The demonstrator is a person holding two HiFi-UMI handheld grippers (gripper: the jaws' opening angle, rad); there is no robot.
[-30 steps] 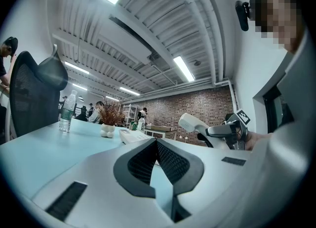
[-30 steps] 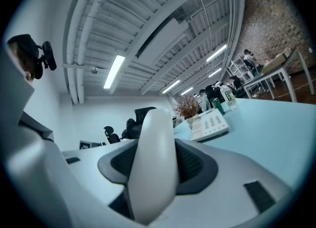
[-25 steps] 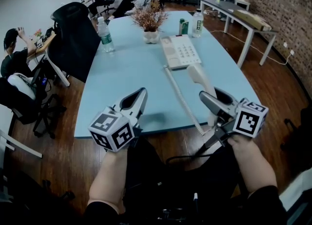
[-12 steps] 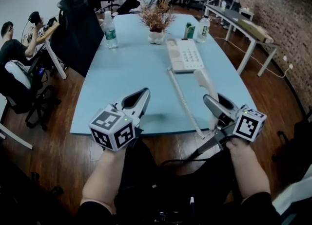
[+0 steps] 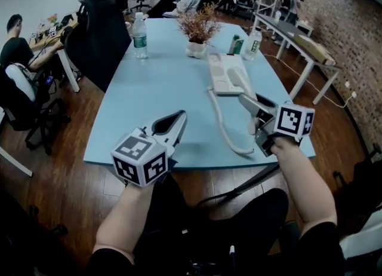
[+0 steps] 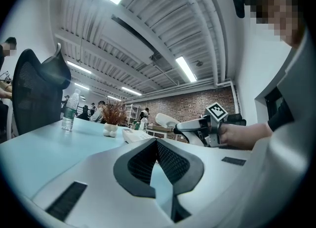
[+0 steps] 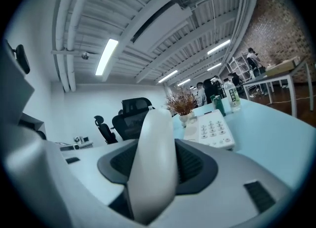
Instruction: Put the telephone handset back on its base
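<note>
The white telephone base [image 5: 222,66] lies on the light blue table [image 5: 155,95], its keypad [image 7: 213,128] showing ahead in the right gripper view. My right gripper [image 5: 247,100] is shut on the white handset [image 5: 239,83], which stands up between its jaws [image 7: 153,163] just short of the base's near right edge. The coiled cord [image 5: 225,130] curves from the base across the table to the handset. My left gripper [image 5: 178,116] hovers over the table's near edge with its jaws together and nothing in them [image 6: 157,141]. In the left gripper view the handset [image 6: 165,119] juts out of the right gripper [image 6: 197,126].
A potted dried plant [image 5: 199,37] stands behind the base, with a water bottle [image 5: 139,34] to its left and a green carton [image 5: 237,44] and a bottle [image 5: 253,40] to its right. A black office chair [image 5: 101,27] sits at the table's left side. People sit at desks beyond.
My right gripper has carried the handset forward and up from the table's near edge towards the base, and the cord has bent into a curve. The left gripper has stayed about where it was.
</note>
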